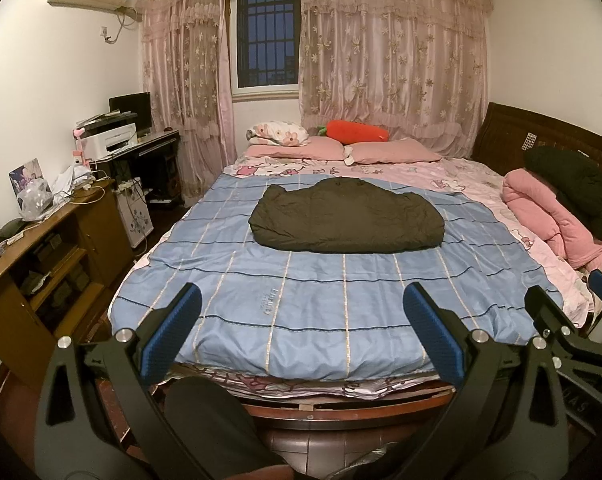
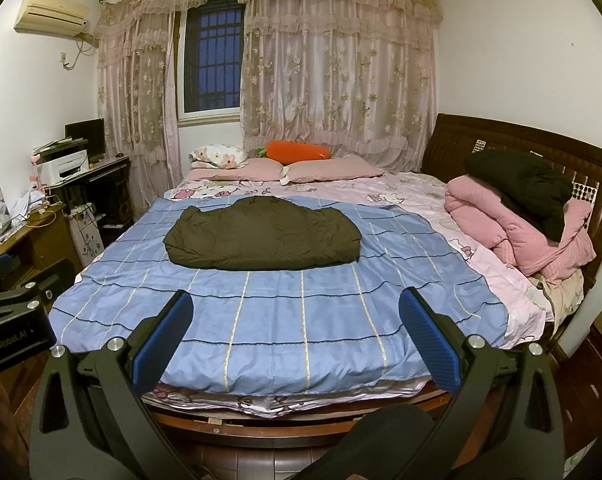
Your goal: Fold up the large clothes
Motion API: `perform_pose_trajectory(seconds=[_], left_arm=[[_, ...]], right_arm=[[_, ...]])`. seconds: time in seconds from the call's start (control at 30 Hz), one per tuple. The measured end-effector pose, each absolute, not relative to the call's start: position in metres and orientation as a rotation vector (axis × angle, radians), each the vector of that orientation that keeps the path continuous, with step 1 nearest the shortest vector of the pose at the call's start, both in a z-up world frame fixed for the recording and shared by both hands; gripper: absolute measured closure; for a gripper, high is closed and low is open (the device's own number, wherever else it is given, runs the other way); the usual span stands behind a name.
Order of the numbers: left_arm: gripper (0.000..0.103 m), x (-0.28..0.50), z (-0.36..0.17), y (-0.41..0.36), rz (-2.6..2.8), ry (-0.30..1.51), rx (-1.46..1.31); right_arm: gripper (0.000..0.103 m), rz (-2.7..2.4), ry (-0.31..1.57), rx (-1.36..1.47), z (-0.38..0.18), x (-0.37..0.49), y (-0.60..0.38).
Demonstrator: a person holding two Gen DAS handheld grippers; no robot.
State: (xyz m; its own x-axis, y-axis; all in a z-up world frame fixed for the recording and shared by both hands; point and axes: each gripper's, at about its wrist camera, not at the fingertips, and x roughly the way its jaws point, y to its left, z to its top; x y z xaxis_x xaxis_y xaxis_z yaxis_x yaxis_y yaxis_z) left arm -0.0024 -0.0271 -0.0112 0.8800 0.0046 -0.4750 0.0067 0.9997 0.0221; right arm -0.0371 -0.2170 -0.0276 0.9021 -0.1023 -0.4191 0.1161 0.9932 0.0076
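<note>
A dark olive padded jacket [image 1: 347, 218] lies folded into a flat bundle in the middle of the blue checked sheet [image 1: 301, 300] on the bed. It also shows in the right wrist view [image 2: 263, 234]. My left gripper [image 1: 301, 312] is open and empty, held off the foot of the bed, well short of the jacket. My right gripper [image 2: 295, 316] is open and empty, level with it; its fingers [image 1: 541, 304] show at the right edge of the left wrist view. The left gripper's body [image 2: 9, 320] shows at the left of the right wrist view.
Pink pillows [image 1: 393, 151] and an orange carrot cushion [image 1: 357, 131] lie at the far side. A pink quilt [image 2: 513, 236] with a black garment [image 2: 529, 192] on it sits by the wooden headboard [image 2: 501, 148]. A wooden cabinet [image 1: 41, 264] and a desk [image 1: 149, 152] stand on the left.
</note>
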Motion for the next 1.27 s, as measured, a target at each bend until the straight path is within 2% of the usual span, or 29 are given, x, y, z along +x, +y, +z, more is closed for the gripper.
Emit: perform_pose_trajectory(seconds=[1.27], left_arm=[[0.002, -0.003, -0.016, -0.028, -0.009, 0.471, 0.000]], right_arm=[[0.001, -0.110, 0.427, 0.029, -0.030, -0.037, -0.211]])
